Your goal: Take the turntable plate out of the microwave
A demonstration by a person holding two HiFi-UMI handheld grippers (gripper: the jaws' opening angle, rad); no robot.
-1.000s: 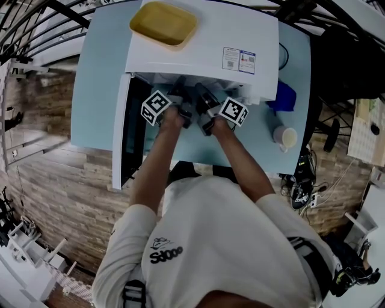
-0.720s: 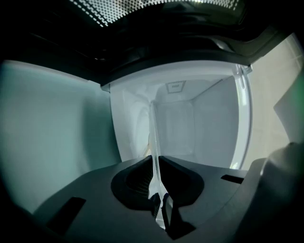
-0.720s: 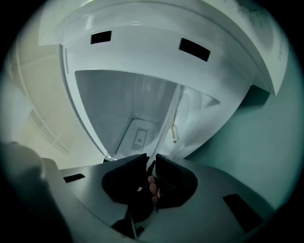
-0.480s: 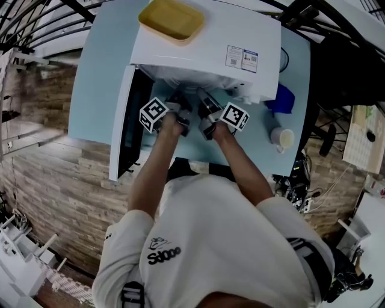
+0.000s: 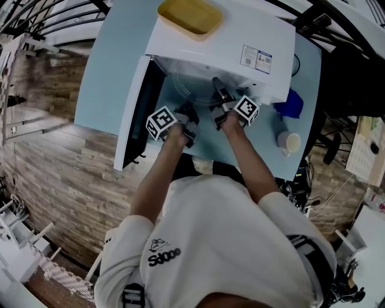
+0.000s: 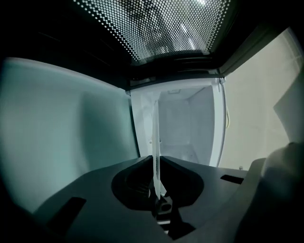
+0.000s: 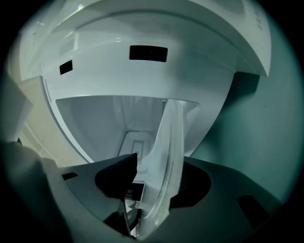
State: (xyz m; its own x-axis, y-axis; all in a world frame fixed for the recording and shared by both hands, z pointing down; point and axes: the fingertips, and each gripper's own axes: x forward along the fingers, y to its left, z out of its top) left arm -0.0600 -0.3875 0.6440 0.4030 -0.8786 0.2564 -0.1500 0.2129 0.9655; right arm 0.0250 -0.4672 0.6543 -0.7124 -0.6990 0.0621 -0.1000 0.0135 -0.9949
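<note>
Head view looks steeply down on a pale blue table (image 5: pixel 111 72) standing on a floor of wooden planks (image 5: pixel 60 162), with black rails running across the upper corners. A white microwave (image 5: pixel 240 33) sits on the table with its door (image 5: pixel 135 114) swung out to the left side of the picture and a yellow tray (image 5: pixel 189 15) lying on its roof; a blue object (image 5: pixel 292 103) and a pale cup (image 5: pixel 289 142) stand on the table beside its right side. The glass turntable plate (image 5: pixel 192 90) lies level in the mouth of the oven, part of it out over the table. A person in a white T-shirt reaches both arms to it: the left gripper (image 5: pixel 190 108) and the right gripper (image 5: pixel 217 89) both meet its near rim. The left gripper view gives what the head view cannot: the plate seen edge-on as a thin glass line, pinched tight between that gripper's jaws, with the dotted mesh of the door window above and the white oven cavity behind. The right gripper view shows the rim standing between jaws that are opening, a clear gap beside one jaw, so the pads do not press on the glass.
</note>
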